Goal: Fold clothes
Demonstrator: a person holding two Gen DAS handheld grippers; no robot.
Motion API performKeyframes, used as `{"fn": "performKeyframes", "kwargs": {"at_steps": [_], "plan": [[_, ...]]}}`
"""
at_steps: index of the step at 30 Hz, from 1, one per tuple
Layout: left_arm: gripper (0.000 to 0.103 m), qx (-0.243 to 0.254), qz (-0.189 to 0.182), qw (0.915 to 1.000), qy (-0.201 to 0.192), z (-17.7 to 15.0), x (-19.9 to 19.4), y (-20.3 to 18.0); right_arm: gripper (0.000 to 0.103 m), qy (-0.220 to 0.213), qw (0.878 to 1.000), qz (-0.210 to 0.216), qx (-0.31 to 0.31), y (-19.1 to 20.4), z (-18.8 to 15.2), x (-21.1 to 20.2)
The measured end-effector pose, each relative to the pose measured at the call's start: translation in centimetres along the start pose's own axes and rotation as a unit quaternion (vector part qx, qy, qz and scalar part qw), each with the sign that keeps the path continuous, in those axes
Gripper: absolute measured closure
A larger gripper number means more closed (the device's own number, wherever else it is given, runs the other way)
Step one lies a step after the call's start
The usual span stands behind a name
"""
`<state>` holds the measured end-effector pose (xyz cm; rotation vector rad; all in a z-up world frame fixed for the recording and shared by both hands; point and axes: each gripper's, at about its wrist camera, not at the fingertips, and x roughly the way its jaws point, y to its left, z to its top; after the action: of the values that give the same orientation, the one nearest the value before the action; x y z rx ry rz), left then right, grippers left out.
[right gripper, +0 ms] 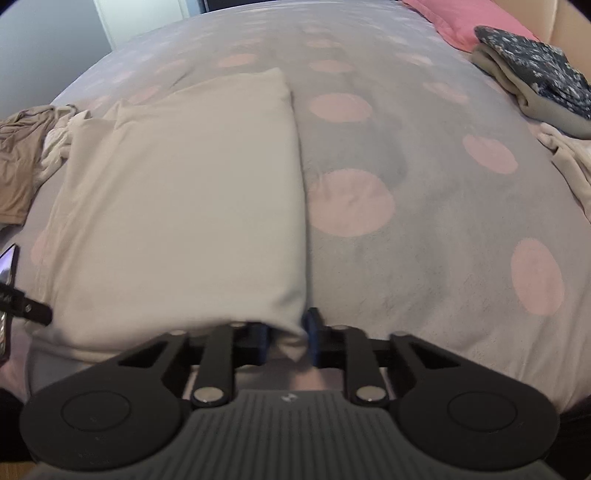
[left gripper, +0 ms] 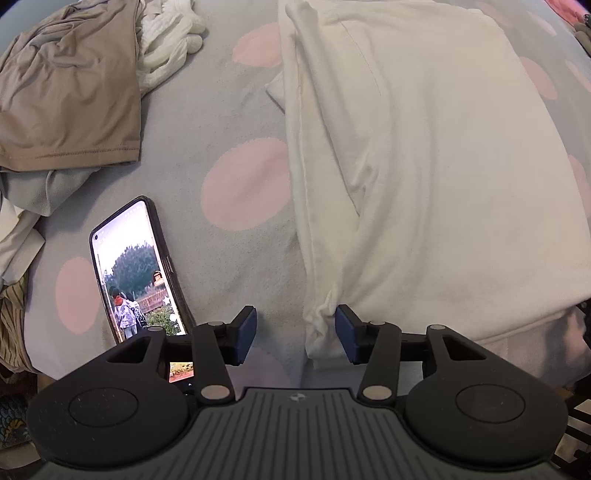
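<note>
A cream garment (left gripper: 424, 166) lies folded lengthwise on the grey bed cover with pink dots (left gripper: 243, 192). My left gripper (left gripper: 295, 332) points down at its near left corner, jaws open. The bunched corner (left gripper: 323, 325) lies just inside the right fingertip (left gripper: 345, 330); the left pad stands apart from the cloth. In the right wrist view the same garment (right gripper: 184, 192) fills the left half. My right gripper (right gripper: 287, 339) is shut on its near right corner (right gripper: 291, 341), which is pinched between the blue pads.
A lit phone (left gripper: 136, 266) lies left of the left gripper. A tan garment (left gripper: 70, 85) and white knitwear (left gripper: 170, 40) are heaped at the far left. A folded stack with a dark floral piece (right gripper: 535, 70) and a pink pillow (right gripper: 454, 18) sit at the far right.
</note>
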<state>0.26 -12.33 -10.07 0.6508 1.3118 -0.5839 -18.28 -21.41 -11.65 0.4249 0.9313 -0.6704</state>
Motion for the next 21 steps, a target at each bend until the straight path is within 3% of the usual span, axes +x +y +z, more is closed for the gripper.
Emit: {"fn": "performKeyframes", "kwargs": {"at_steps": [4, 7, 10, 13, 15, 19, 21], "plan": [[0.059, -0.003, -0.004, 1.0, 0.001, 0.0, 0.1, 0.2, 0.092, 0.003, 0.999, -0.014, -0.035, -0.1, -0.4, -1.0], [0.06, -0.004, -0.007, 1.0, 0.002, 0.1, 0.1, 0.4, 0.103, 0.027, 0.999, -0.015, -0.034, -0.6, -0.6, -0.6], [0.06, -0.007, -0.009, 0.9999, 0.003, 0.1, 0.1, 0.7, 0.103, 0.065, 0.997, -0.045, -0.022, -2.3, -1.2, 0.1], [0.061, -0.013, -0.013, 0.9998, 0.005, 0.1, -0.1, 1.0, 0.103, 0.077, 0.996, -0.028, 0.027, -4.2, -0.6, 0.0], [0.061, -0.02, -0.017, 0.9996, 0.009, 0.1, -0.6, 1.6, 0.103, 0.077, 0.995, -0.019, 0.058, -5.1, -0.3, -0.3], [0.062, -0.052, -0.027, 0.9982, 0.012, 0.1, -1.9, 3.8, 0.101, 0.058, 0.996, -0.026, 0.055, -5.1, 1.0, -1.3], [0.065, -0.075, -0.007, 0.9972, 0.006, -0.2, -2.8, 5.4, 0.099, 0.047, 0.998, -0.023, 0.046, -4.9, 2.2, -2.0]]}}
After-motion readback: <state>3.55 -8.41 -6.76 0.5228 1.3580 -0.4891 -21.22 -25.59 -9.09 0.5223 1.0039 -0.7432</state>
